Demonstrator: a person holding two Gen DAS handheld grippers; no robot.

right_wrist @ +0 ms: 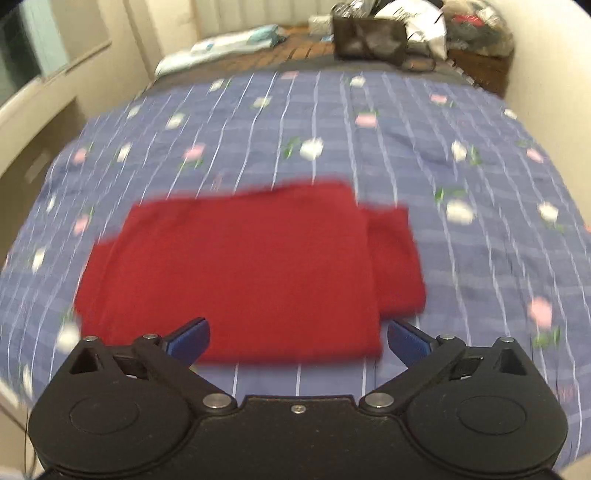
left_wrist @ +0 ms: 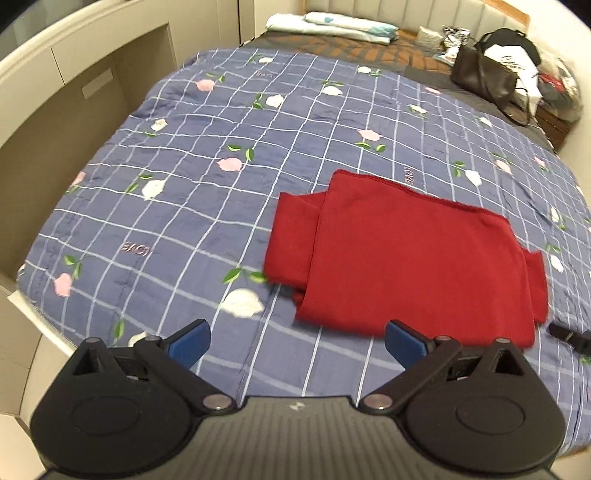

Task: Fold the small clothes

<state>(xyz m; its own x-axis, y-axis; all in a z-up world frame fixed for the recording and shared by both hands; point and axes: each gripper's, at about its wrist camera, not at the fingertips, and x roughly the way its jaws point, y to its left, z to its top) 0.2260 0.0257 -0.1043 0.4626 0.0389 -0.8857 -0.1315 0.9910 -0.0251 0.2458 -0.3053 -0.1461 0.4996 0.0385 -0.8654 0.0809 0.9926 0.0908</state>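
A dark red garment [left_wrist: 410,254] lies folded flat on a blue checked quilt with flowers [left_wrist: 229,147], one layer sticking out at each side. My left gripper [left_wrist: 297,345] hovers open above the quilt, just near and left of the garment's front edge. In the right wrist view the same red garment [right_wrist: 251,273] is blurred by motion. My right gripper [right_wrist: 298,341] is open over its near edge, with nothing between the blue fingertips [right_wrist: 190,339]. The right gripper's tip [left_wrist: 570,334] shows as a dark shape at the garment's right corner in the left wrist view.
A brown handbag [left_wrist: 484,79] and a heap of bags and clothes [left_wrist: 546,74] sit at the far right of the bed. Folded pale bedding [left_wrist: 332,24] lies by the headboard. A beige cabinet wall [left_wrist: 55,103] runs along the left side.
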